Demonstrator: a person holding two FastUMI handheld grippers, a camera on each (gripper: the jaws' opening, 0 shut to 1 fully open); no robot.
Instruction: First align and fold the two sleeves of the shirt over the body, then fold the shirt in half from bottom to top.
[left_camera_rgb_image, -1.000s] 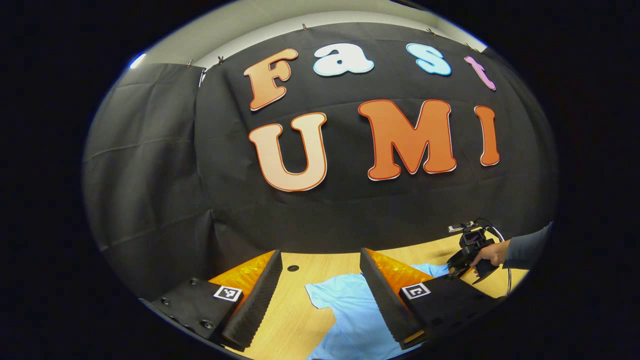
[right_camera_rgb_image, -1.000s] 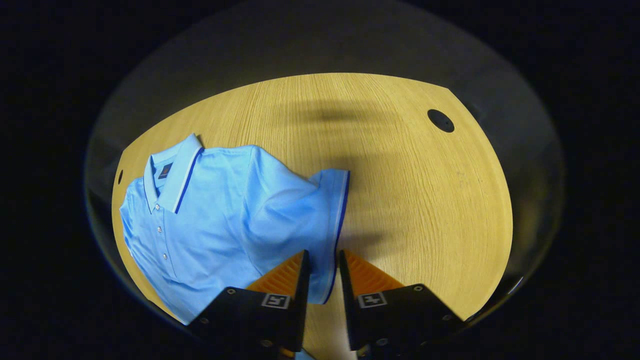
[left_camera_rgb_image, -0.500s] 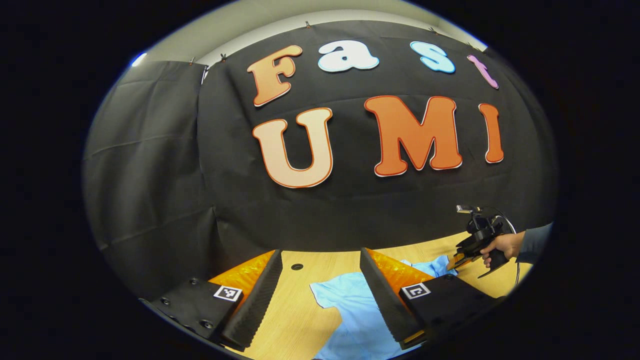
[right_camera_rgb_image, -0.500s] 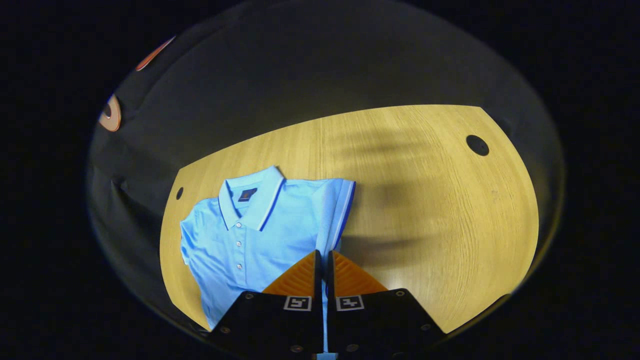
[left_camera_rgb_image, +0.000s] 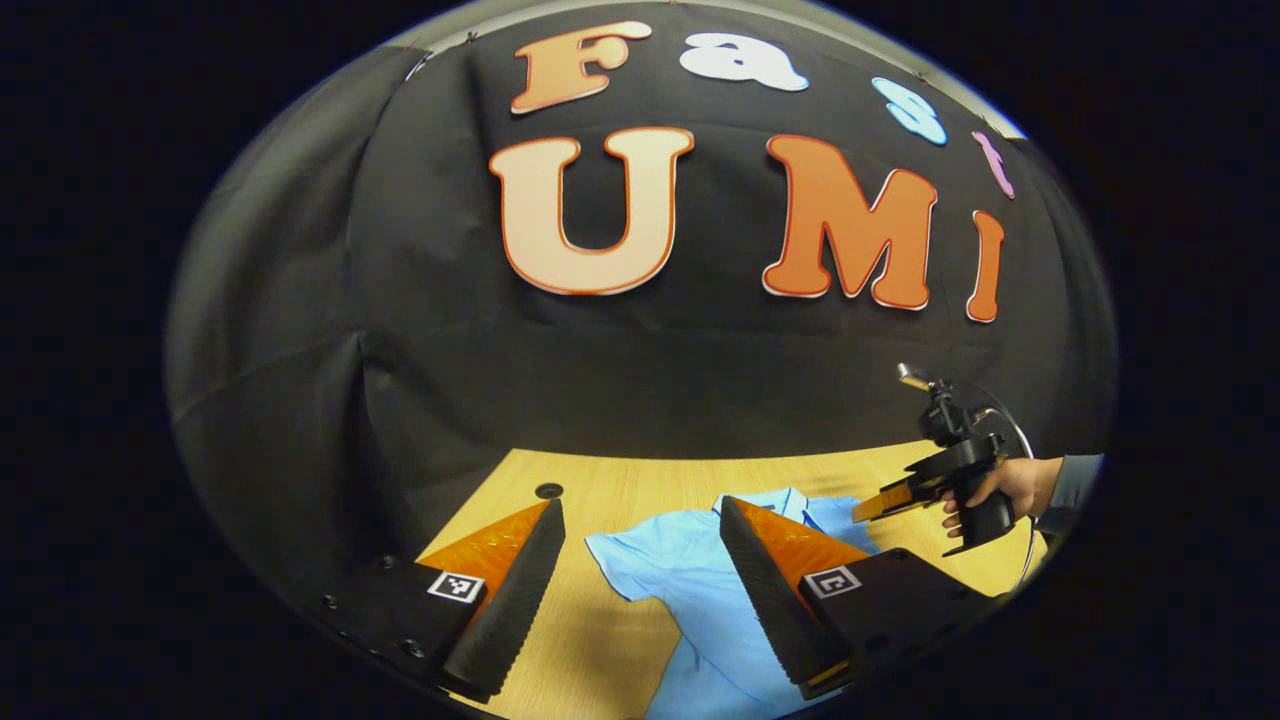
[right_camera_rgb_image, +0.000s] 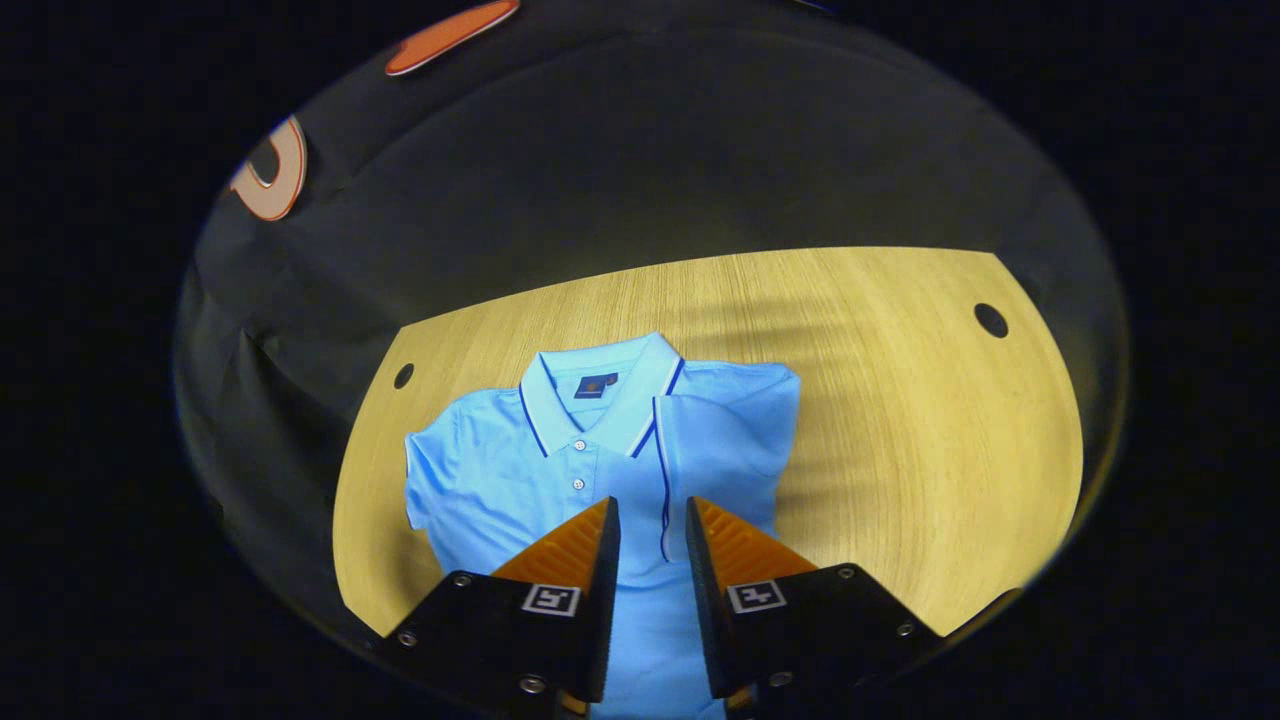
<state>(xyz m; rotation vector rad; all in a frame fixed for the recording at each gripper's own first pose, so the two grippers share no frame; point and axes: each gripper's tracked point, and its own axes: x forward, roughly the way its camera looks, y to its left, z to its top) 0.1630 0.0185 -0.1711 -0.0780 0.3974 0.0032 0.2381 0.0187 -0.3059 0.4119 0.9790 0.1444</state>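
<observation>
Light falls from above on the pale wooden table (right_camera_rgb_image: 900, 420), streaked with soft shadows beside the light blue polo shirt (right_camera_rgb_image: 520, 470); fisheye bending and dimness grow toward the table's edges.

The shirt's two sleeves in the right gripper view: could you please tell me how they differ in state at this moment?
The sleeve on the right of that view is folded inward over the body, its dark-trimmed cuff edge running down beside the button placket. The sleeve on the left is not yet folded and sticks out flat on the wooden table. The folded one partly covers the chest and touches the collar; the other covers nothing. Both are short sleeves of the same light blue polo shirt.
</observation>
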